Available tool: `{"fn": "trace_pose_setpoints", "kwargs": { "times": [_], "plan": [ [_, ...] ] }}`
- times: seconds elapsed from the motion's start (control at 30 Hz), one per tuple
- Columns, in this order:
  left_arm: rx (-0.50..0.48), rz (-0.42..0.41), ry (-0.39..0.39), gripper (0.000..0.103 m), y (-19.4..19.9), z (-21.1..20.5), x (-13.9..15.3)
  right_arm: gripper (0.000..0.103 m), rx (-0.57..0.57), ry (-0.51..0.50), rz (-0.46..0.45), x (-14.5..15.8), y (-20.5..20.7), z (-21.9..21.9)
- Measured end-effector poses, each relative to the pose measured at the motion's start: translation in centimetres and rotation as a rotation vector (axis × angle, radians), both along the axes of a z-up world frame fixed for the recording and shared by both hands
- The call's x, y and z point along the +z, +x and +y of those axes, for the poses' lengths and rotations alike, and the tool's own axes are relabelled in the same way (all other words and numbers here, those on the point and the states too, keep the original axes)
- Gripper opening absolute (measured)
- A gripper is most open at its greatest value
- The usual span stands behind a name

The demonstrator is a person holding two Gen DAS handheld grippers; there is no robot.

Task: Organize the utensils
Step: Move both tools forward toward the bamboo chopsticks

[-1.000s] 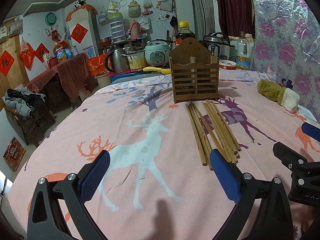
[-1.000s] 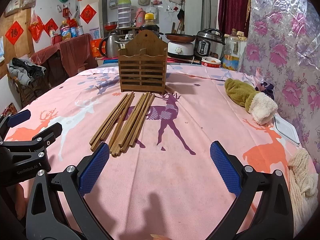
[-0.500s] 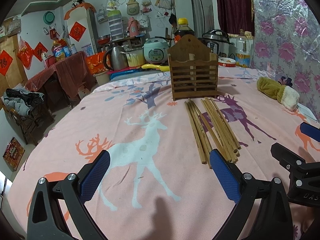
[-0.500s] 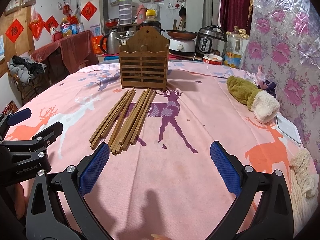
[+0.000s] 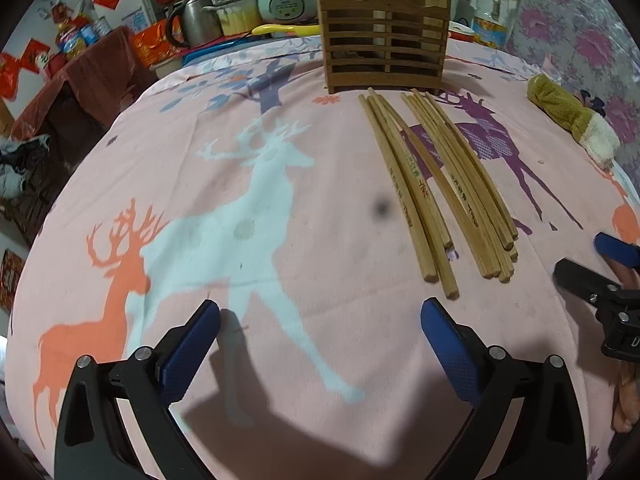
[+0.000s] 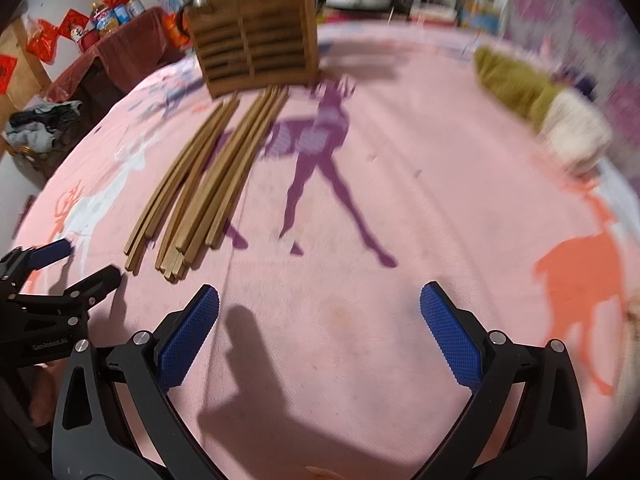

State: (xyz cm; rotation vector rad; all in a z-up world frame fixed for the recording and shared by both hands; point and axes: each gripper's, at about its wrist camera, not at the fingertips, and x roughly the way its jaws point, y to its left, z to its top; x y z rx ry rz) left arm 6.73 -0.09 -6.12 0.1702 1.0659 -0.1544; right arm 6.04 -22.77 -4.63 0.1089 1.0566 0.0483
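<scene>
Several wooden chopsticks [image 5: 436, 188] lie in two loose bundles on the pink deer-print tablecloth [image 5: 240, 208], pointing at a slatted wooden holder [image 5: 384, 44] behind them. My left gripper [image 5: 320, 320] hovers open over the cloth, its right pad just short of the near chopstick ends. In the right wrist view the same chopsticks [image 6: 208, 184] run from the holder [image 6: 256, 40] toward the lower left. My right gripper [image 6: 320, 304] is open above bare cloth, to the right of the chopstick ends, nothing between its fingers.
A green and cream plush cloth [image 5: 572, 120] lies at the table's right side. Kettles, rice cookers and bottles crowd the counter [image 5: 240, 8] behind the holder. The other gripper shows at each view's edge [image 6: 48, 280], with part of a hand [image 5: 628, 400].
Both grippers have dropped and tilted down toward the table, moving closer to the chopsticks' near ends. The right wrist view is motion-blurred. Jaws stay open.
</scene>
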Motion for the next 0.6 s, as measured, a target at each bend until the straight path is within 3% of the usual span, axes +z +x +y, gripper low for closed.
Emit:
{"fn": "trace_pose_setpoints", "kwargs": {
  "times": [0.1,0.2,0.37,0.5,0.6],
  "plan": [
    [-0.019,-0.004,-0.012,0.099,0.3,0.0,-0.2,0.097,0.038,-0.121,-0.004,-0.5,0.6,0.6],
    [-0.052,0.017,-0.054,0.099,1.2,0.5,-0.2,0.098,0.089,-0.072,-0.002,-0.7,1.0,-0.3],
    [-0.148,0.025,-0.069,0.099,1.9,0.6,-0.2,0.098,0.104,-0.07,-0.001,-0.6,0.8,-0.4],
    [-0.157,0.046,-0.072,0.098,2.9,0.2,-0.1,0.098,0.105,-0.075,-0.001,-0.6,1.0,-0.2],
    [-0.19,0.061,-0.121,0.098,2.7,0.1,0.2,0.098,0.105,-0.075,-0.001,-0.6,1.0,-0.3]
  ]
}}
